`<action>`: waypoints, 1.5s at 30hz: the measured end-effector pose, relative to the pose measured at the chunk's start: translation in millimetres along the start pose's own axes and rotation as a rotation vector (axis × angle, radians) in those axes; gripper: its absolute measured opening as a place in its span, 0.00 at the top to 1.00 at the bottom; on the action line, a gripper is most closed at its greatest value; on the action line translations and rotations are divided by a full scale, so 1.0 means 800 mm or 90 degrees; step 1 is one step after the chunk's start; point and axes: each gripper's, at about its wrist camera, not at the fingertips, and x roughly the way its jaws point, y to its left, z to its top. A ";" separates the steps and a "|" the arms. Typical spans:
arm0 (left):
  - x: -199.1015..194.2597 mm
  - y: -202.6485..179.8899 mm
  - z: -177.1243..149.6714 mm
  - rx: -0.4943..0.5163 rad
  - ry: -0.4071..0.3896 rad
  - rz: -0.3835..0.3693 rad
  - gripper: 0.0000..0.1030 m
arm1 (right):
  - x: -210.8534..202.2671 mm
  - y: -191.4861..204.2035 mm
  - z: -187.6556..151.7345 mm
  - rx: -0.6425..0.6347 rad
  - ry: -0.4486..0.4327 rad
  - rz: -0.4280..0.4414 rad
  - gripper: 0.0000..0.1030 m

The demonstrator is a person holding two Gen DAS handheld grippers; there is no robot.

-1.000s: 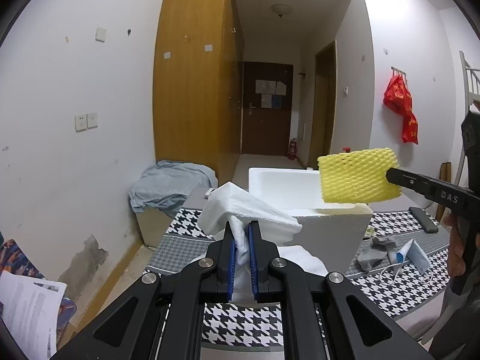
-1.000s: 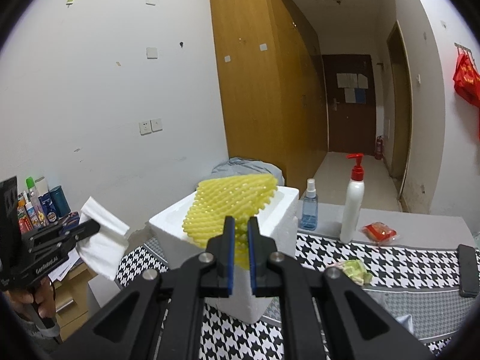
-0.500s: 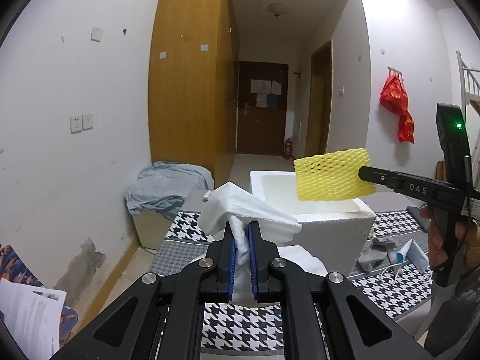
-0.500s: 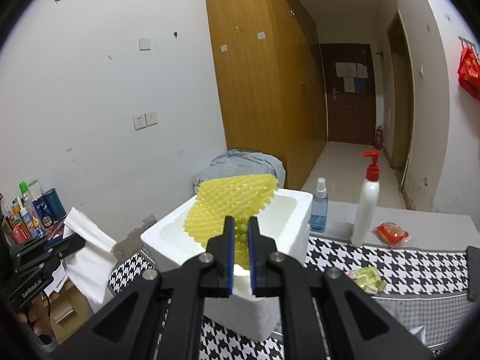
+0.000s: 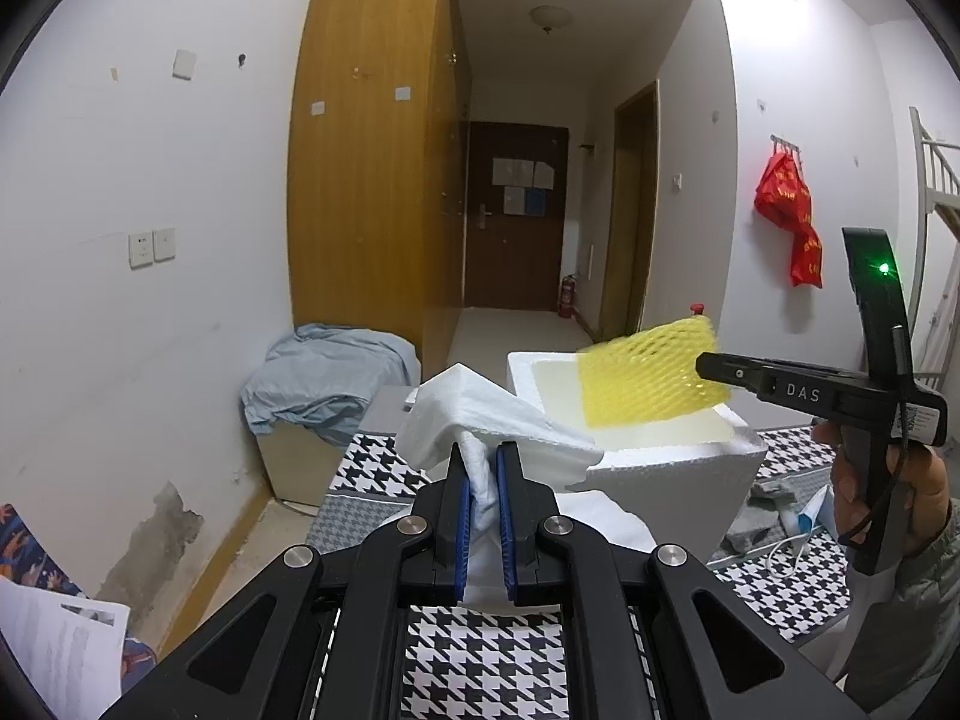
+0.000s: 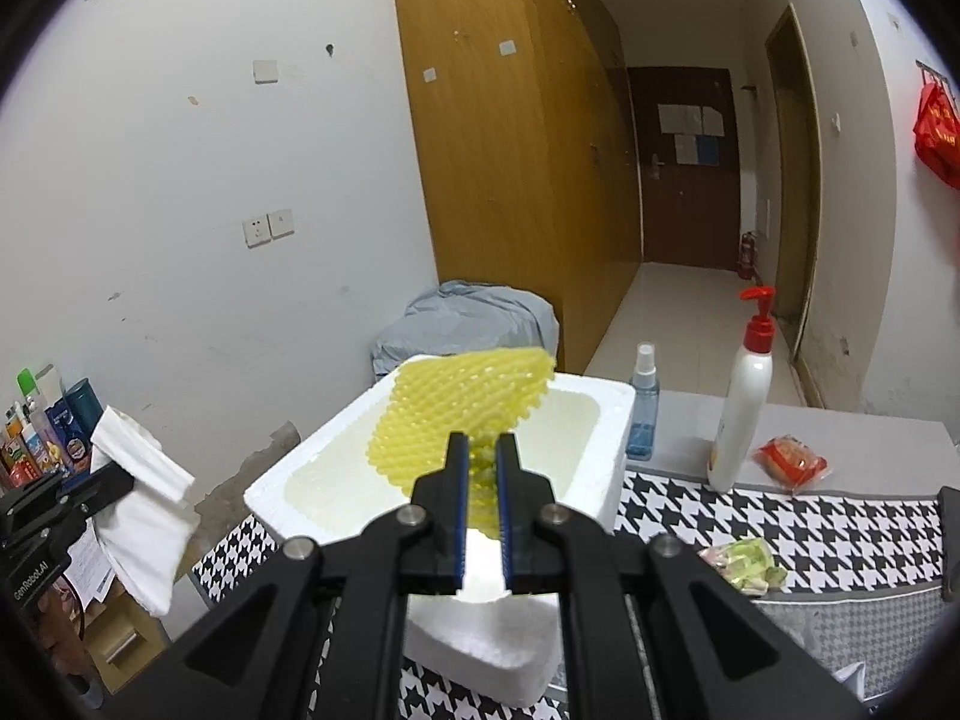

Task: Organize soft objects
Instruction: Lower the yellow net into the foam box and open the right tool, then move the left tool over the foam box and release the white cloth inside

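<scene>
My left gripper (image 5: 480, 456) is shut on a white foam sheet (image 5: 480, 414) and holds it up in front of the white foam box (image 5: 660, 456). The right wrist view shows the same gripper (image 6: 114, 480) and sheet (image 6: 141, 516) left of the box (image 6: 312, 462). My right gripper (image 6: 481, 444) hangs over the open box with a yellow foam net (image 6: 462, 408) sticking up between its jaws. Those jaws are opening, and the pads still touch the net. In the left wrist view the net (image 5: 648, 378) looks blurred at the right gripper's tip (image 5: 705, 363).
A white pump bottle (image 6: 741, 420), a blue spray bottle (image 6: 643, 414), a red packet (image 6: 792, 462) and a green packet (image 6: 744, 561) sit on the houndstooth table right of the box. Grey cloth (image 5: 774, 492) lies beside the box. Several bottles (image 6: 42, 432) stand at far left.
The right gripper carried the yellow net leftward and lower, over the box opening. Its jaws stand slightly wider apart. The left gripper stayed put with the white sheet.
</scene>
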 end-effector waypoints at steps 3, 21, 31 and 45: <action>0.000 0.003 0.003 -0.002 -0.003 0.001 0.91 | 0.002 -0.002 -0.001 0.012 0.009 0.004 0.49; -0.004 -0.013 0.013 -0.002 -0.017 0.006 0.91 | -0.041 -0.007 -0.020 -0.007 -0.022 0.015 0.00; -0.004 -0.031 0.020 0.000 -0.019 -0.022 0.91 | -0.063 -0.013 -0.033 -0.029 -0.030 0.003 0.00; 0.024 -0.059 0.041 0.015 -0.005 -0.076 0.91 | -0.094 -0.040 -0.054 -0.011 -0.040 -0.033 0.00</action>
